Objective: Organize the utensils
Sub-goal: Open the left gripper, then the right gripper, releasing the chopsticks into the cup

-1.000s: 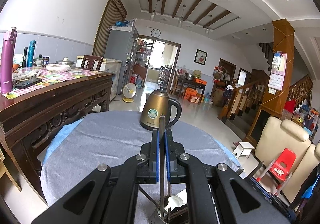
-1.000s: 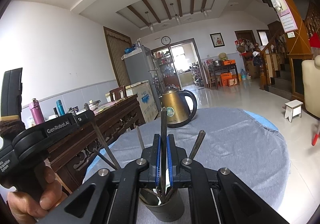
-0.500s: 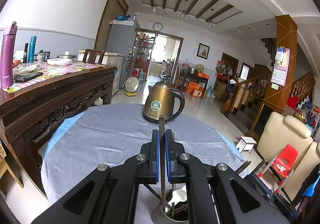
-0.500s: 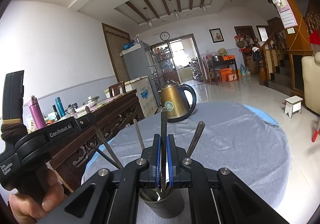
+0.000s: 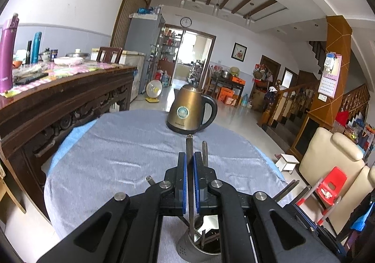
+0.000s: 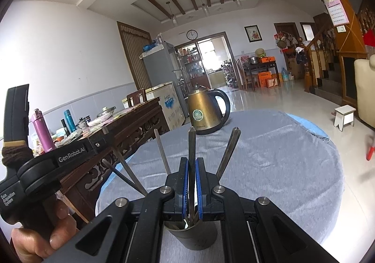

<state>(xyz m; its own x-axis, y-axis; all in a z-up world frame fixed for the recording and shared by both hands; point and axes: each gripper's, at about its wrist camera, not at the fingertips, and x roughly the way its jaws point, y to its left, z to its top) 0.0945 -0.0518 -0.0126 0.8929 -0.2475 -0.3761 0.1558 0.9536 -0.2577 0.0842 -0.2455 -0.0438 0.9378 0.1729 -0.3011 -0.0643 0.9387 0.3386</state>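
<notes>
L gripper (image 5: 190,166): jaws clamped on a flat steel handle (image 5: 189,145), upright, its end in the round metal cup (image 5: 187,247) below. R gripper (image 6: 192,171): same w/ another handle (image 6: 191,143); 2 more fan out either side. Brass kettle (image 5: 190,111) ahead on gray-clothed desk (image 5: 121,145).

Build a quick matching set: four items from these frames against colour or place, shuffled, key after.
Items:
1. kettle
2. utensil holder
3. tall bottle
4. left hand-held gripper

Descriptions:
A. purple, on the wooden sideboard
B. shut on an upright utensil handle
C. bronze with a black handle, at the far side of the grey cloth
D. dark metal cup with several handles sticking out

Pairs: 1-C, 2-D, 3-A, 4-B
</notes>
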